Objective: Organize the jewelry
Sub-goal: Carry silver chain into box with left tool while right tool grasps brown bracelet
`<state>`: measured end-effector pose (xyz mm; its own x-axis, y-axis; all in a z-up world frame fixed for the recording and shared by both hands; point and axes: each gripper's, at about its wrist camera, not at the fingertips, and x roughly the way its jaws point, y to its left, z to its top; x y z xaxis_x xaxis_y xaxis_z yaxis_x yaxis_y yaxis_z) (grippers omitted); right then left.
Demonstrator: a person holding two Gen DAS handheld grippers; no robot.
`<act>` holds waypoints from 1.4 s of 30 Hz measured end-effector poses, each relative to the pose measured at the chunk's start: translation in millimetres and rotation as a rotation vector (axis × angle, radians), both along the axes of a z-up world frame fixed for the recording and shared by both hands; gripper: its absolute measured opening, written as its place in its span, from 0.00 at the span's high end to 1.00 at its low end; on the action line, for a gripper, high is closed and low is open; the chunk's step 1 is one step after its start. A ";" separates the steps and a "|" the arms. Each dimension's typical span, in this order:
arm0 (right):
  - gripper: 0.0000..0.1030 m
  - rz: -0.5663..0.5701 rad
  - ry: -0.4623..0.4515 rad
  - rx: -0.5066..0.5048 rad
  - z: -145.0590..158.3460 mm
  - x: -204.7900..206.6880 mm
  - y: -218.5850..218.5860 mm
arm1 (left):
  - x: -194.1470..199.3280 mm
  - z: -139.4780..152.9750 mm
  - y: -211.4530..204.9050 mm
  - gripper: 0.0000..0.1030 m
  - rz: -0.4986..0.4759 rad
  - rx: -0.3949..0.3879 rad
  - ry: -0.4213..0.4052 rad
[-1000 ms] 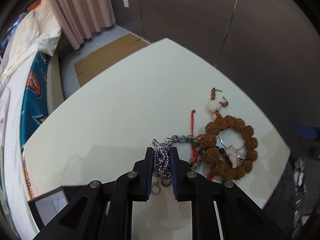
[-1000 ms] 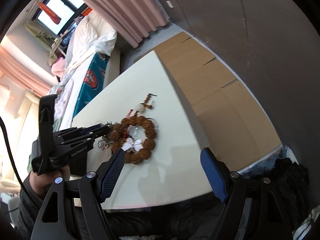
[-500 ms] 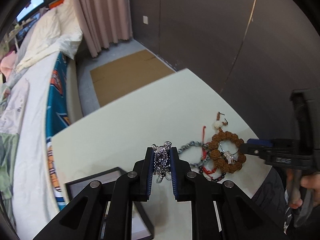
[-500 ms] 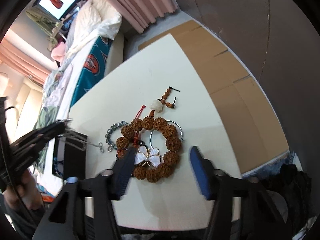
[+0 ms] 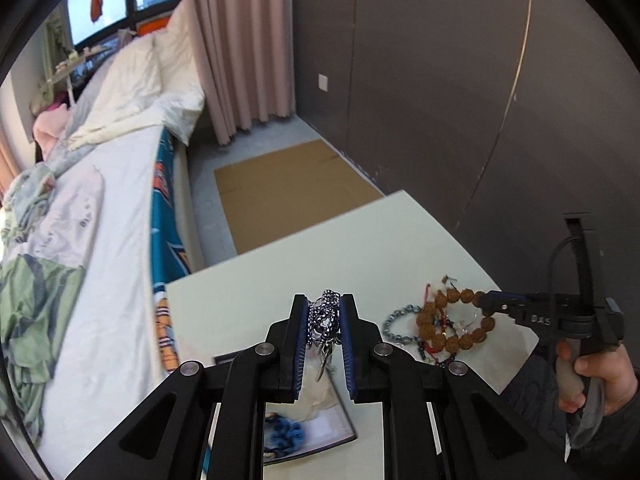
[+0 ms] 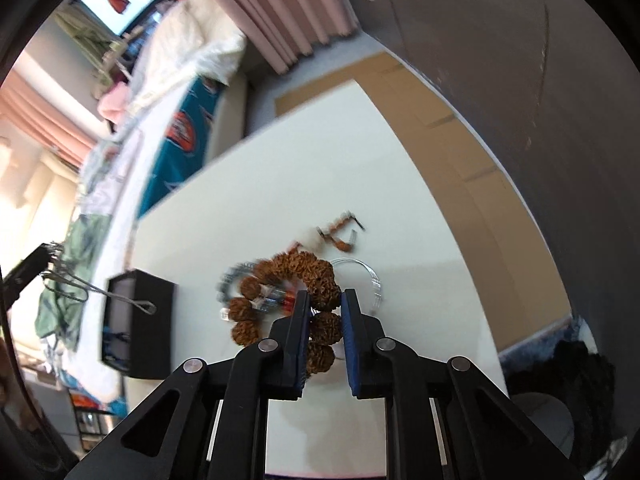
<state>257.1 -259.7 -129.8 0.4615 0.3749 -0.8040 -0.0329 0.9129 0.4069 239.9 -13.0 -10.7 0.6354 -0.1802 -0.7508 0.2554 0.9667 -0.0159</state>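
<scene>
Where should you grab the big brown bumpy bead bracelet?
Pinch one fat bead on the near side of the brown bead bracelet, coming down from above. It lies flat as a ring, so its near arc fits between the right hand-held gripper fingers, as now.

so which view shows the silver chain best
The left wrist view: the silver chain sits bunched between the left tool's pads, sharp and central. The right wrist view shows only a blurred strand dangling at its left edge.
</scene>
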 end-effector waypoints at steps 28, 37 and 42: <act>0.48 -0.030 0.056 -0.102 -6.5 -5.0 0.6 | -24.2 23.3 45.9 0.85 0.045 -0.086 -0.072; 0.59 0.035 0.143 -0.230 -40.5 -16.7 3.9 | -15.7 0.9 43.6 0.84 0.059 -0.122 -0.016; 0.80 0.086 0.116 -0.244 -28.0 -24.4 12.9 | -10.3 -3.4 45.9 0.84 0.078 -0.165 0.010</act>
<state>232.7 -246.8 -157.8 0.3361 0.1980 -0.9208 -0.0803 0.9801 0.1814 229.6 32.9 -14.0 0.6450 -0.2522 -0.7213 0.1790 0.9676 -0.1782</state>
